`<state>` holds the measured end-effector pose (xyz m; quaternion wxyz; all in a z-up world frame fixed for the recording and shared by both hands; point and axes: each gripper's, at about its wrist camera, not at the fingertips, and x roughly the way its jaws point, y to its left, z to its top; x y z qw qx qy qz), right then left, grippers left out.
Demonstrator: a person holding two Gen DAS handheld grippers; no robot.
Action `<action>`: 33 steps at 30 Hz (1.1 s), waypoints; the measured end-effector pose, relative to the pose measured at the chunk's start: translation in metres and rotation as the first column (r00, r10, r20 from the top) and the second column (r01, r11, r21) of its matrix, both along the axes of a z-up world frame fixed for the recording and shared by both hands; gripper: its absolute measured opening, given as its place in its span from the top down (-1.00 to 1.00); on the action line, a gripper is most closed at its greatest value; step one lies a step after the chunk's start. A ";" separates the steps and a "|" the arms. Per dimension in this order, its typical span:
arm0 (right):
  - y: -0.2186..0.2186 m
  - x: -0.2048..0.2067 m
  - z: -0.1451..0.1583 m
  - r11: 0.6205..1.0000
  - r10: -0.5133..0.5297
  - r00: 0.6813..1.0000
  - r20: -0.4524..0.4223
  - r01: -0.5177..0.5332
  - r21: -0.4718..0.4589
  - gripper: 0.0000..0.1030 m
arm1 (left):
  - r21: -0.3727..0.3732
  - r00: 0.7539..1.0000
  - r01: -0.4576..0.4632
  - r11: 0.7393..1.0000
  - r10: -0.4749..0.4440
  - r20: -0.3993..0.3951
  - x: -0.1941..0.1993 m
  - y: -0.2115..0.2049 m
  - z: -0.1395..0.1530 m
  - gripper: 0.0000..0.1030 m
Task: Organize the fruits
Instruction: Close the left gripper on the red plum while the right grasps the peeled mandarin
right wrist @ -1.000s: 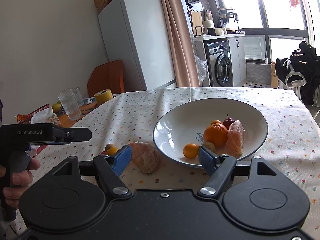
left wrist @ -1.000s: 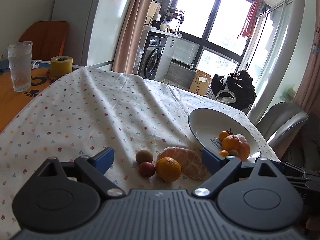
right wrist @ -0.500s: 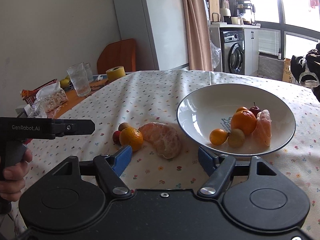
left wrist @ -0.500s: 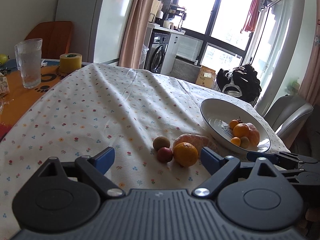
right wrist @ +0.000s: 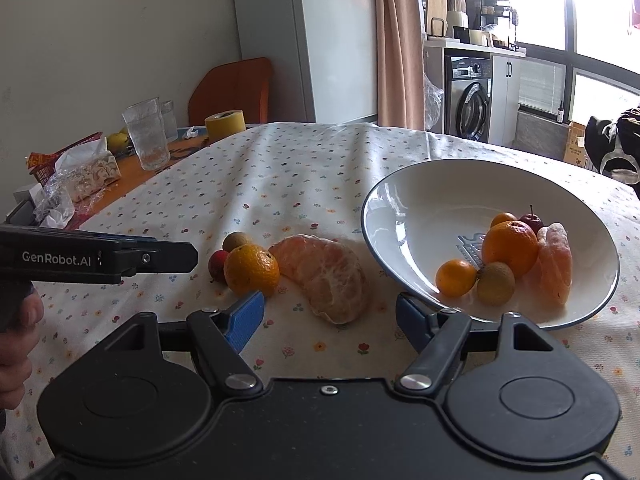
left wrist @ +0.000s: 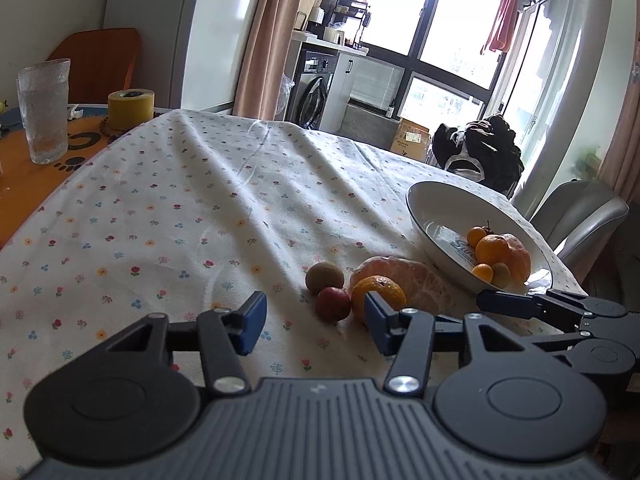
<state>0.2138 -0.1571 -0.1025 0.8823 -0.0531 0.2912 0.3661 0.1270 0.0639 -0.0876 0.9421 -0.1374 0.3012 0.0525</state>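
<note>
On the flowered tablecloth lie a peeled citrus half (right wrist: 328,272), an orange (right wrist: 251,269), a small red fruit (right wrist: 218,266) and a brown round fruit (right wrist: 237,241). To their right, a white bowl (right wrist: 404,204) holds an orange (right wrist: 510,247), a peeled segment (right wrist: 554,262) and several small fruits. My right gripper (right wrist: 330,324) is open just short of the peeled half. My left gripper (left wrist: 314,326) is open with a narrower gap, empty, just short of the red fruit (left wrist: 333,304) and the orange (left wrist: 380,292), which its right finger partly hides.
Glasses (right wrist: 146,134), a yellow tape roll (right wrist: 225,124) and a tissue pack (right wrist: 88,172) stand on the bare orange tabletop at the far left. A grey chair (left wrist: 580,216) sits beyond the bowl (left wrist: 440,208). A hand (right wrist: 16,320) holds the left gripper (right wrist: 100,258).
My left gripper's jaws have narrowed while staying open. The right gripper has shifted left from the bowl towards the peeled half. The fruits have not moved.
</note>
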 end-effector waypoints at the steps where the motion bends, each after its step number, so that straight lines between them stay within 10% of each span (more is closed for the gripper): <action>1: 0.001 0.001 0.000 1.000 0.001 1.000 -0.002 -0.001 0.001 -0.39 | 0.001 1.000 -0.002 1.000 0.002 -0.003 0.003 0.001 -0.001 0.12; 15: 0.022 0.001 -0.010 0.998 0.028 0.998 0.064 -0.024 -0.063 -0.35 | -0.013 0.999 0.036 0.999 -0.036 -0.018 0.025 0.003 -0.013 0.39; 24: 0.016 0.004 -0.010 0.997 -0.020 0.998 0.063 0.024 -0.071 0.36 | -0.026 0.998 0.059 0.998 -0.059 -0.031 0.029 -0.001 -0.016 0.39; 33: 0.007 -0.003 -0.005 0.998 0.003 0.999 0.033 -0.001 -0.065 0.61 | -0.016 0.998 0.056 0.998 -0.056 -0.023 0.030 -0.005 -0.022 0.40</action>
